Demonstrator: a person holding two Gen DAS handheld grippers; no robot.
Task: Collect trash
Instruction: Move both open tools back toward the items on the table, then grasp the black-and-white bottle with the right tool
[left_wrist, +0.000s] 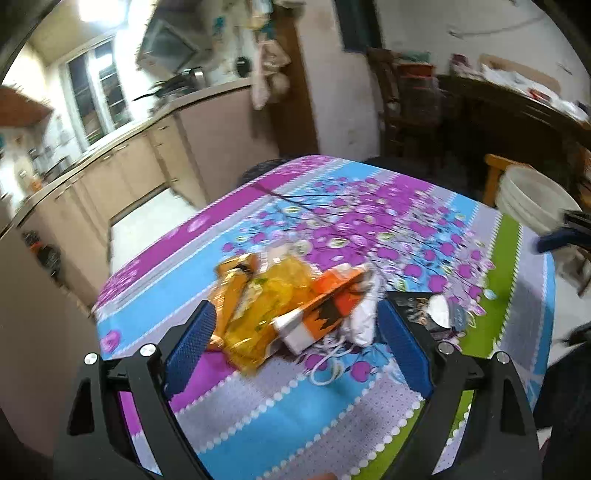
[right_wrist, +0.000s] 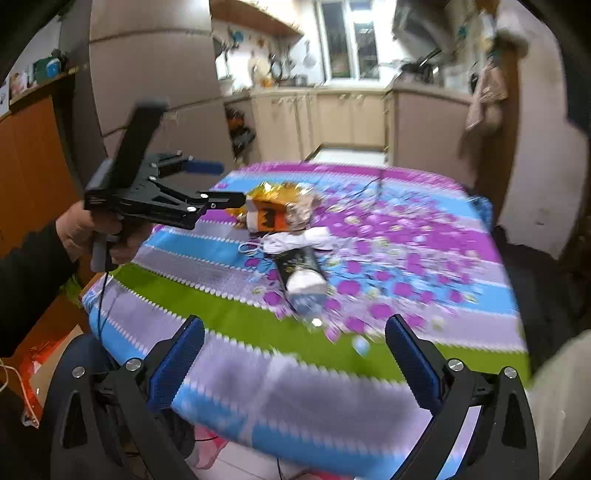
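A heap of trash lies on the flowered tablecloth (left_wrist: 229, 424): a yellow wrapper (left_wrist: 266, 310), an orange and white carton (left_wrist: 325, 306), a white face mask (left_wrist: 364, 321) and a dark-labelled bottle (left_wrist: 424, 310). My left gripper (left_wrist: 295, 306) is open, its blue pads either side of the wrapper and carton without touching them. In the right wrist view the same carton (right_wrist: 269, 218), mask (right_wrist: 295, 240) and bottle (right_wrist: 303, 273) lie mid-table, with the left gripper (right_wrist: 225, 182) at the heap's left. My right gripper (right_wrist: 295, 325) is open and empty, over the near table edge, short of the bottle.
Stacked white basins (left_wrist: 532, 199) stand on a wooden stool beyond the table's far right corner. A kitchen counter (left_wrist: 122, 147) runs along the left, and a dark sideboard (left_wrist: 517, 110) is at the back. A hand (right_wrist: 77, 229) holds the left gripper. A red bag (right_wrist: 37, 365) lies on the floor.
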